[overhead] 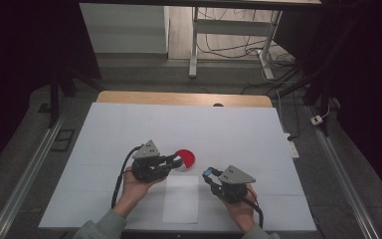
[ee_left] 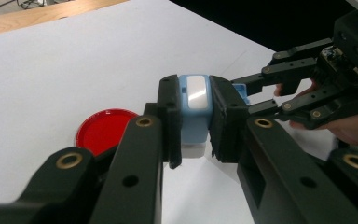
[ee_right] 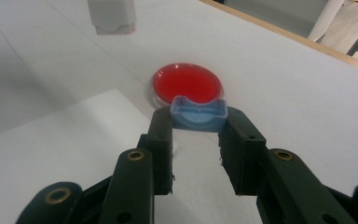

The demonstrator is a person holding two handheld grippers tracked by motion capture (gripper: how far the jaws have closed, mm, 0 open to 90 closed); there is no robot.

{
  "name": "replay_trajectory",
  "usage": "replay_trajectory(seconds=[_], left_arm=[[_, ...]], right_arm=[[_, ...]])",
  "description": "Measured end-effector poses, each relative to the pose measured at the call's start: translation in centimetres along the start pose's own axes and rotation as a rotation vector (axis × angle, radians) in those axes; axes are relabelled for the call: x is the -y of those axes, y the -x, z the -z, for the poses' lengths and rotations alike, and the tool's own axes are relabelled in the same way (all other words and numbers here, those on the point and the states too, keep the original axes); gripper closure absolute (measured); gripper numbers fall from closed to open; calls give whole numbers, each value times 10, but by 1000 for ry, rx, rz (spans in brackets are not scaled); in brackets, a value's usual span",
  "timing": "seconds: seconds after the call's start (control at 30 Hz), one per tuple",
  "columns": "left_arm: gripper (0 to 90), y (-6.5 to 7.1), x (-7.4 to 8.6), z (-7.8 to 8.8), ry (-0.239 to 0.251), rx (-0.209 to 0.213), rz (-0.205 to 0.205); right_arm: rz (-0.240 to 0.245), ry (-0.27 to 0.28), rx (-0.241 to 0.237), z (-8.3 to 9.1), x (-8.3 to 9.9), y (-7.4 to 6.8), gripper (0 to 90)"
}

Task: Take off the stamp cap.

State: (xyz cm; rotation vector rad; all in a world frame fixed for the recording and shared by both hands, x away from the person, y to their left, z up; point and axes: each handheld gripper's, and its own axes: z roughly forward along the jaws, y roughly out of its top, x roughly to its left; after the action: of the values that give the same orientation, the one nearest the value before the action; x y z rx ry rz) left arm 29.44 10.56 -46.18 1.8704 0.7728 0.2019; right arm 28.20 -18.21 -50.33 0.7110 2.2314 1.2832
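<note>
Clamped in the left claw point(ee_left: 195, 119), a pale blue box point(ee_left: 194, 109) with an unlettered white panel hangs above the white surface point(ee_left: 37, 79). Right claw point(ee_right: 196, 140) pinches its blue cap point(ee_right: 199, 113) near a red dish point(ee_right: 187, 84).

One red dish point(overhead: 184, 159); perhaps two blue parts point(ee_left: 194, 109)

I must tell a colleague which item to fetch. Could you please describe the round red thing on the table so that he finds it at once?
On the white table, look just in front of the left gripper. There lies a flat round red dish with a clear rim. It is the only red, round thing; the paper sheet is white and rectangular.
</note>
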Motion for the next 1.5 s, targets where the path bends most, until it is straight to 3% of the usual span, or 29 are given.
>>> replay_trajectory(seconds=[0.17,0.77,1.5], left_arm=[[759,-1,0,0,-9,-10,4],[759,-4,-1,2,0,-6,11],[758,-8,-1,7,18,-9,21]], right_arm=[[-13,5,0,15,6,9,659],[-69,5,73,55,27,39,659],[-53,1,51,50,25,38,658]])
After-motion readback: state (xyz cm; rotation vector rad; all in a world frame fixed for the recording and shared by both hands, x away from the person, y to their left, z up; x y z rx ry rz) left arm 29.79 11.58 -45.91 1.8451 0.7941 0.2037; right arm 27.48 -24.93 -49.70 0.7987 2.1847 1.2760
